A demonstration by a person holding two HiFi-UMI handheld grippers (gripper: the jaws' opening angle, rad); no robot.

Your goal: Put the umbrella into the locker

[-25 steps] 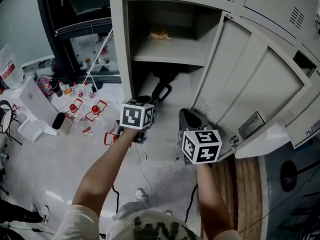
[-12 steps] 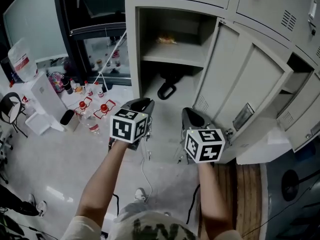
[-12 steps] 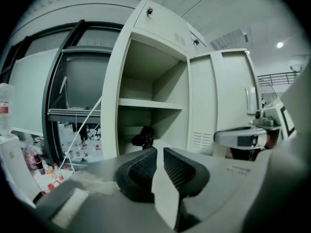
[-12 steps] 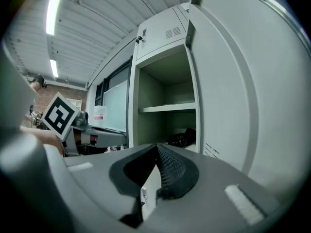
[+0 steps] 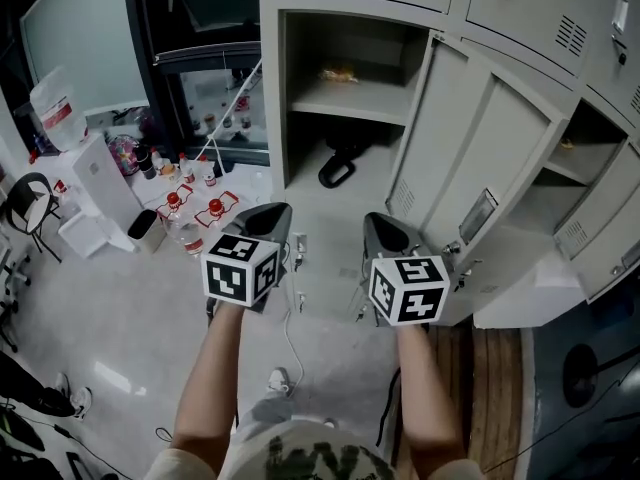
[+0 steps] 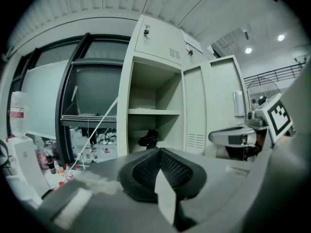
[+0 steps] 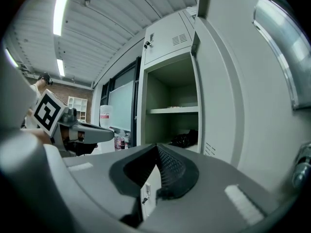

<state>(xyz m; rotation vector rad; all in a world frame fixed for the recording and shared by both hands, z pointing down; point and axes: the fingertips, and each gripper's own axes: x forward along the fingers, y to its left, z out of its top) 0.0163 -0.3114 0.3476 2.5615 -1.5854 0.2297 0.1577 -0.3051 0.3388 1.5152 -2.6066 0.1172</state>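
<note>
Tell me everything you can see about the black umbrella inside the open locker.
The umbrella is black and folded into a compact bundle, with a looped handle or strap pointing out toward the opening. It lies on the floor of the open locker's lower compartment, beneath the shelf. Only that floor appears to touch it. Fabric detail is too dark to make out.

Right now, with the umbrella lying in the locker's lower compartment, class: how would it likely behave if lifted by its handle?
The umbrella looks folded and compact, so it is probably light for its size. It looks dark and bunched, so it would likely sag floppily from the stiffer-looking looped handle. Lying low in the locker, it seems unlikely to tip.
</note>
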